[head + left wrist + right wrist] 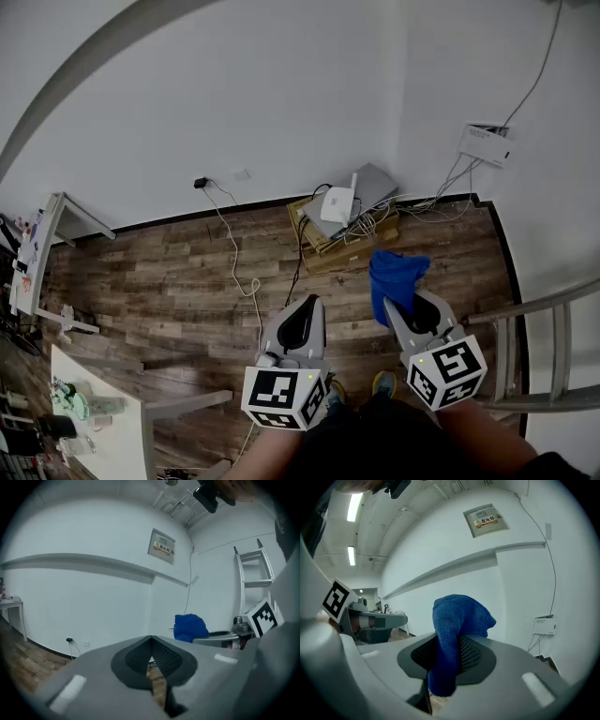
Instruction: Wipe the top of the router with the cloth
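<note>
Walls: you face plain white walls (pixel 281 94) meeting in a corner | Floor: wood planks (pixel 169 272) below you | Your left: cluttered white table (pixel 103 436), white desk (pixel 42 246) by the wall | Your right: metal ladder (pixel 560 352), wall box (pixel 485 143) trailing cables | Light: ceiling strip lamps (pixel 355 501) lit

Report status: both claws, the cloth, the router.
Right claw shut on blue cloth. Left claw shut, empty. Router ahead by wall, not yet reached. Cables lie beside it.
</note>
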Action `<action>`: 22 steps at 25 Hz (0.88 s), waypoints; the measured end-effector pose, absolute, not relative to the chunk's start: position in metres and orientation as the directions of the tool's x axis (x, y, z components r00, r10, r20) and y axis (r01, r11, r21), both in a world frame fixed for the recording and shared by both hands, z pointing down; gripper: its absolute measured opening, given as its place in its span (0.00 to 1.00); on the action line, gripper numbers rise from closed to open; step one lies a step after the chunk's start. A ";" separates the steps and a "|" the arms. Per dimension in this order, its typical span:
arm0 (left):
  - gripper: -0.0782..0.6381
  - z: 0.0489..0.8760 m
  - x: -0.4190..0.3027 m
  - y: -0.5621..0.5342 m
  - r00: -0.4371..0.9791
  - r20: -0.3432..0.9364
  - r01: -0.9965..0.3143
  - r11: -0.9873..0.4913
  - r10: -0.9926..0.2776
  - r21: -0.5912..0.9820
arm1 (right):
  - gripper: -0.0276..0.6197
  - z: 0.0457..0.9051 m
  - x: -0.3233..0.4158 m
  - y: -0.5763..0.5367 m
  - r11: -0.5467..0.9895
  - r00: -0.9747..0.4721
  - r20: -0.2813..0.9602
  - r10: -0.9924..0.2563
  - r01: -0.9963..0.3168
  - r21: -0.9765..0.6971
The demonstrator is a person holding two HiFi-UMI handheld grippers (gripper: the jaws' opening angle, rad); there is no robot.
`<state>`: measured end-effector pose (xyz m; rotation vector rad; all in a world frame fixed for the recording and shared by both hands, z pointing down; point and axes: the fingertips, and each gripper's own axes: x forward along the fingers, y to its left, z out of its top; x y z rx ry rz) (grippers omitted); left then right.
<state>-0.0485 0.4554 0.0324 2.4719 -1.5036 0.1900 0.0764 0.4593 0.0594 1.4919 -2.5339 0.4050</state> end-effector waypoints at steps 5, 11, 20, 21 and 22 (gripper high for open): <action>0.11 0.034 -0.044 0.452 0.465 0.232 -0.885 -0.444 -0.854 0.139 | 0.23 0.061 0.081 0.456 0.463 -0.485 0.275 -0.830 -0.875 -0.143; 0.11 0.034 -0.036 0.446 0.466 0.237 -0.885 -0.445 -0.852 0.140 | 0.23 0.061 0.090 0.454 0.465 -0.486 0.281 -0.827 -0.874 -0.144; 0.11 0.040 0.002 0.435 0.468 0.248 -0.884 -0.445 -0.849 0.144 | 0.23 0.064 0.127 0.449 0.477 -0.497 0.286 -0.819 -0.867 -0.142; 0.11 0.040 0.008 0.434 0.467 0.247 -0.884 -0.445 -0.849 0.143 | 0.23 0.065 0.132 0.447 0.478 -0.498 0.284 -0.819 -0.867 -0.141; 0.11 0.040 0.012 0.432 0.464 0.247 -0.886 -0.443 -0.851 0.138 | 0.23 0.065 0.137 0.445 0.480 -0.500 0.281 -0.819 -0.866 -0.142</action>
